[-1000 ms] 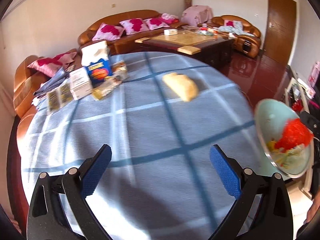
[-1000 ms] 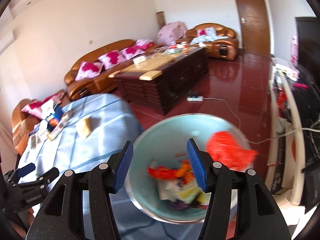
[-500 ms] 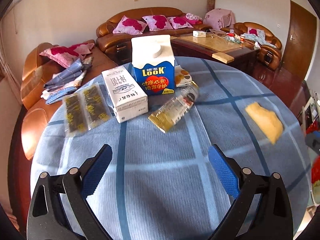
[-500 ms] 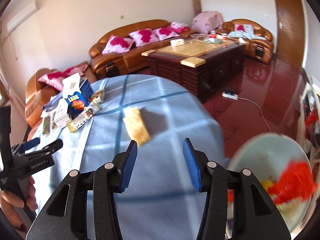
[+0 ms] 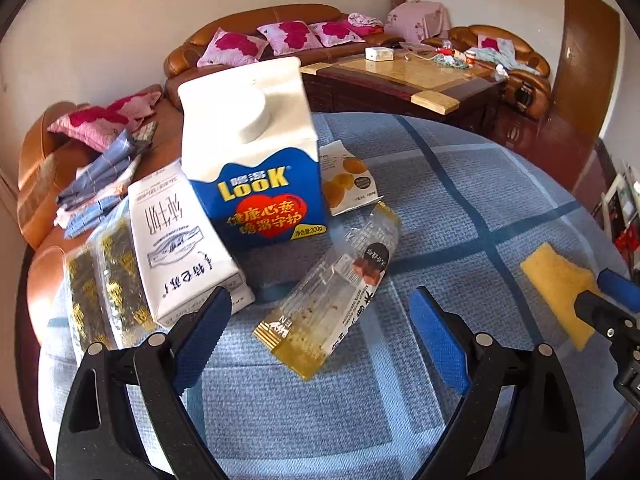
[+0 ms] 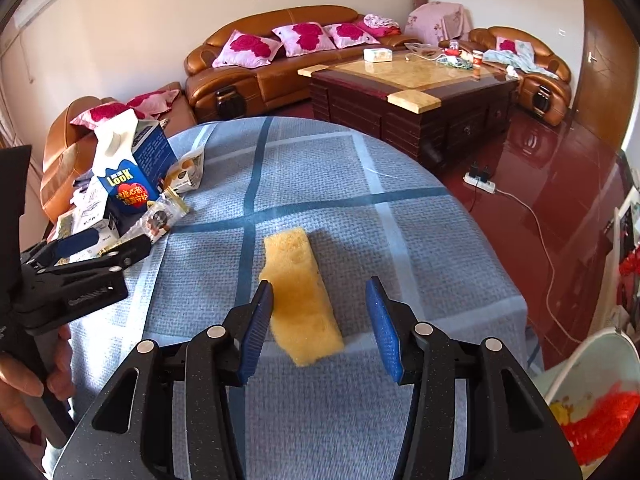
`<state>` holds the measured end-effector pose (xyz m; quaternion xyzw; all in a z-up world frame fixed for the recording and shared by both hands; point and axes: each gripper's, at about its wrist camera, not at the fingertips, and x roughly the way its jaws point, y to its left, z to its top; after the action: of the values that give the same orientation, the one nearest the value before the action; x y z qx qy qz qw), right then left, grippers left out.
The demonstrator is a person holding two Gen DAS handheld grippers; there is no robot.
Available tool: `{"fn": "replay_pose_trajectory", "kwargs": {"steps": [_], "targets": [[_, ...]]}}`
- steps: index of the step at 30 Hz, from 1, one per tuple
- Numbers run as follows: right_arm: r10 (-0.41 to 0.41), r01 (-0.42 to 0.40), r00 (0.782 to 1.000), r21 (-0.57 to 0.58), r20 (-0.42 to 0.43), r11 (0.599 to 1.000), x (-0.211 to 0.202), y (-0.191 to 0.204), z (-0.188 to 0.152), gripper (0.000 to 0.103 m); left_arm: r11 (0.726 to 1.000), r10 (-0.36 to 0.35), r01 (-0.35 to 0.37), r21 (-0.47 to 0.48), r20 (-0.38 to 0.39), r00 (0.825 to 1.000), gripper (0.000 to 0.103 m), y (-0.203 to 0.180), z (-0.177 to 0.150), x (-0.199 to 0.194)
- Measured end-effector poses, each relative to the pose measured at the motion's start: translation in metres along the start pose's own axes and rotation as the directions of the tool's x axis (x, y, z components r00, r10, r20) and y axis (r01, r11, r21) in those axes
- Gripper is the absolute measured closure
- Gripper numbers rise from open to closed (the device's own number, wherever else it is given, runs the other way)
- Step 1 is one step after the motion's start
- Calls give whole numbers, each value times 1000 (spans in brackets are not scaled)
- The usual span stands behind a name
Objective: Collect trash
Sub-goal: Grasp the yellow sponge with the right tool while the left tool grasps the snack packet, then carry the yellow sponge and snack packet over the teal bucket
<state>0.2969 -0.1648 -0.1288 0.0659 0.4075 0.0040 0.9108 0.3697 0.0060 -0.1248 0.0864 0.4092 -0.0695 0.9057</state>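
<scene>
My left gripper is open, with an empty clear snack wrapper lying between and just beyond its fingers. Behind it stand a blue and white LOOK carton, a white milk box lying flat, a biscuit packet and dark seaweed packets. My right gripper is open over a yellow sponge, which lies between its fingers. The sponge also shows in the left wrist view. The pale green trash bin, holding red and yellow trash, stands at the lower right beside the table.
The table has a blue checked cloth. Brown sofas with pink cushions and a dark coffee table stand behind. A power strip and cable lie on the red floor. The left gripper appears at the left.
Both grippers swung left from the trash bin to the table. The left closed in on the cartons and wrapper. The right came down over the yellow sponge.
</scene>
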Motion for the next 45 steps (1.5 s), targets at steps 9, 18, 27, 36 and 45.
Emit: {"fn": "replay_pose_trajectory", "kwargs": {"steps": [9, 18, 27, 36, 45], "targets": [[7, -7, 1000, -18, 20, 1000, -5, 6, -2, 55, 998, -67, 67, 1, -13, 998, 30, -3, -4, 1], [24, -24, 999, 9, 33, 1000, -3, -6, 5, 54, 993, -119, 118, -32, -31, 992, 46, 7, -8, 12], [109, -109, 993, -3, -54, 994, 11, 10, -2, 71, 994, -101, 100, -46, -21, 995, 71, 7, -15, 5], [119, -120, 993, 3, 10, 993, -26, 14, -18, 75, 982, -145, 145, -124, 8, 989, 72, 15, -37, -32], [122, -127, 989, 55, 89, 990, -84, 1, -45, 75, 981, -154, 163, -102, 97, 983, 72, -8, -62, -99]]}}
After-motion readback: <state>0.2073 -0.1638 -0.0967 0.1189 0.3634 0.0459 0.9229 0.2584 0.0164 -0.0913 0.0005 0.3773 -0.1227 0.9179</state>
